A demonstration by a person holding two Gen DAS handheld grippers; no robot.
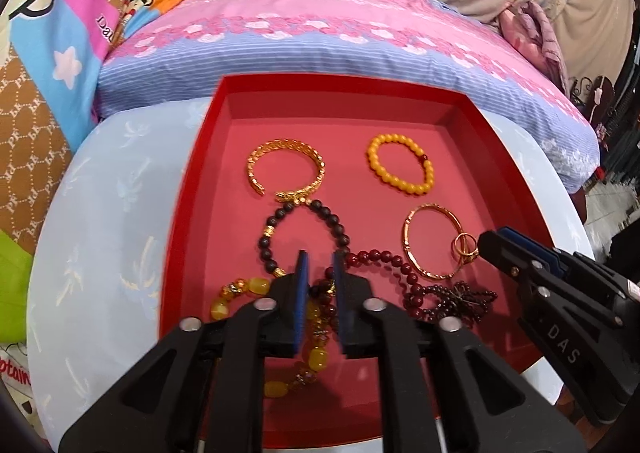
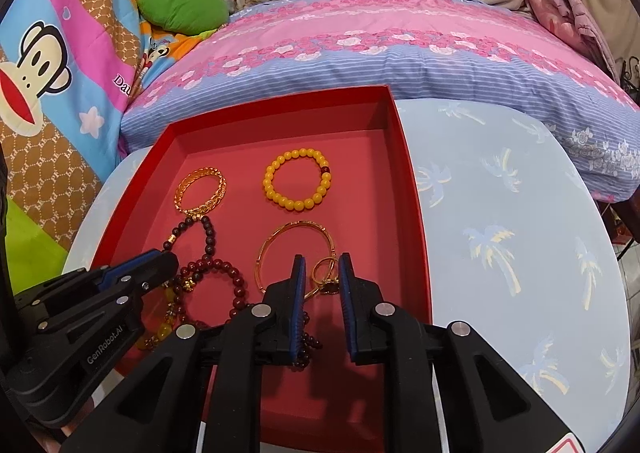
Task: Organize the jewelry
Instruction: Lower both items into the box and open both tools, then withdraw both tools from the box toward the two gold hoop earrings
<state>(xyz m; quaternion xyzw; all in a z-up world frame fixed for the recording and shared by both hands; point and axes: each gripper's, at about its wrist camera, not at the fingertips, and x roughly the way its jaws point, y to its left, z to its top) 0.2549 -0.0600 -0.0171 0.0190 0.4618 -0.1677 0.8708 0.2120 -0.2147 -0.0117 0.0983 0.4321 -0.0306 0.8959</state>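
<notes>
Red tray on the table holds bracelets & a gold ring. We see left gripper jaws slightly apart over dark-red beads, gripping nothing. Right gripper jaws slightly apart around the ring, not pinching.

Two close wrist views angled down, sharing the red tray.

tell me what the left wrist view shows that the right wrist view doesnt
Only the left wrist view shows the whole amber bead strand under the left gripper, its jaws slightly apart. Only the right wrist view shows the palm-print tabletop beside the tray and the rings between the right gripper jaws. Both show the red tray and yellow bead bracelet.
</notes>
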